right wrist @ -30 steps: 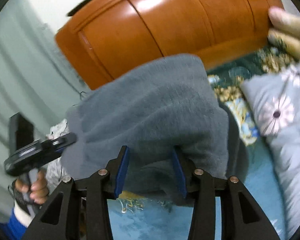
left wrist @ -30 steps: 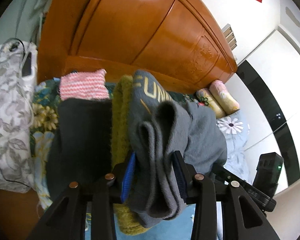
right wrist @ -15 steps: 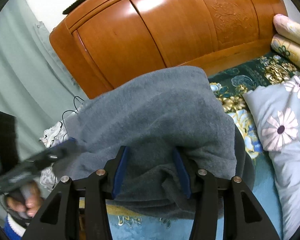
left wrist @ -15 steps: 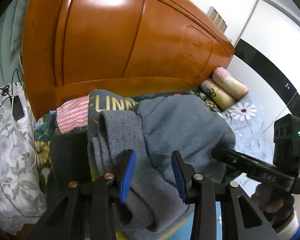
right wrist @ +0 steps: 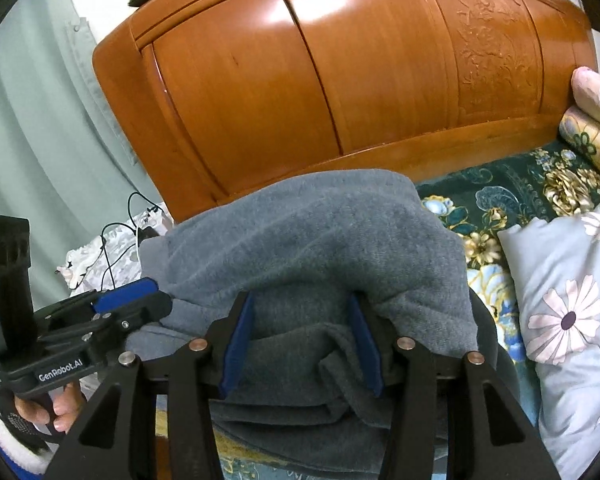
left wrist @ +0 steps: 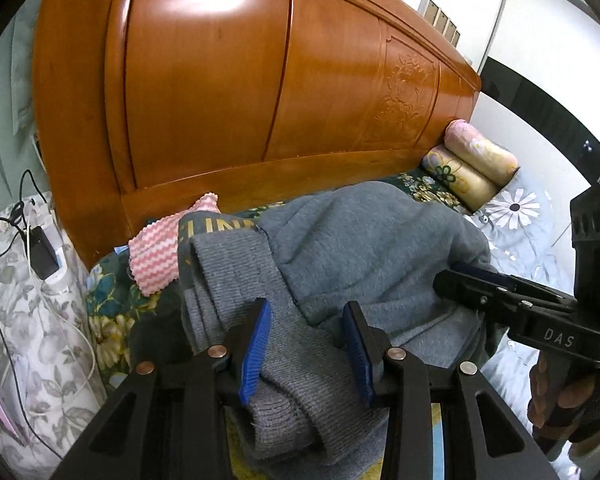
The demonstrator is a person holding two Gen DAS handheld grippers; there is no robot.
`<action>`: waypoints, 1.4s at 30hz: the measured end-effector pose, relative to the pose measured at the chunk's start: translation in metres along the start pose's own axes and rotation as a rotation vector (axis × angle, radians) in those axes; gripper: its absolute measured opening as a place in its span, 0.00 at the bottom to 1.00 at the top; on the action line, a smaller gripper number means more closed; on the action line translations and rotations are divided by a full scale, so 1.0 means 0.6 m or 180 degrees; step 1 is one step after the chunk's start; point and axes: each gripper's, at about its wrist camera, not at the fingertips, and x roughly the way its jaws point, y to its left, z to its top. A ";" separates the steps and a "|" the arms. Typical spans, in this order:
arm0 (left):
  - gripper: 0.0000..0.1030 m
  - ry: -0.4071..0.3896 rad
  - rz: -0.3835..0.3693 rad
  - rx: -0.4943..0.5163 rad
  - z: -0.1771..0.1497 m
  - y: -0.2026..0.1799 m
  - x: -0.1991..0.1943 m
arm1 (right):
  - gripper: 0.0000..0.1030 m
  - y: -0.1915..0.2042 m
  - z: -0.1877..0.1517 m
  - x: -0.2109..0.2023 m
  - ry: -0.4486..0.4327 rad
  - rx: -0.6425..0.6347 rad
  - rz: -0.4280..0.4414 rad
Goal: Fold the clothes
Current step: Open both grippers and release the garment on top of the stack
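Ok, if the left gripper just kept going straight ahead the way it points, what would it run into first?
The left gripper already has the grey ribbed knit band of the grey fleece sweater between its fingers, so it would push into that cloth first. Beyond it, probably the carved orange wooden headboard, though depth is unclear.

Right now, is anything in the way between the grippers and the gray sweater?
Nothing visible. The left gripper has the gray sweater lying between its fingers, and the right gripper has the sweater's fabric between its fingers too.
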 end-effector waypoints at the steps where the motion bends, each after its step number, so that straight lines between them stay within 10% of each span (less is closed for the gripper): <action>1: 0.40 0.0002 0.0006 0.0005 -0.001 -0.003 -0.003 | 0.49 -0.001 -0.001 -0.005 0.0007 0.0034 0.0012; 31: 0.65 -0.0172 0.0021 0.0028 -0.067 -0.118 -0.140 | 0.49 -0.007 -0.057 -0.168 -0.0184 0.0189 0.0121; 42: 0.96 -0.0216 -0.0034 -0.0037 -0.198 -0.181 -0.192 | 0.83 -0.003 -0.206 -0.247 -0.0203 0.0280 -0.0067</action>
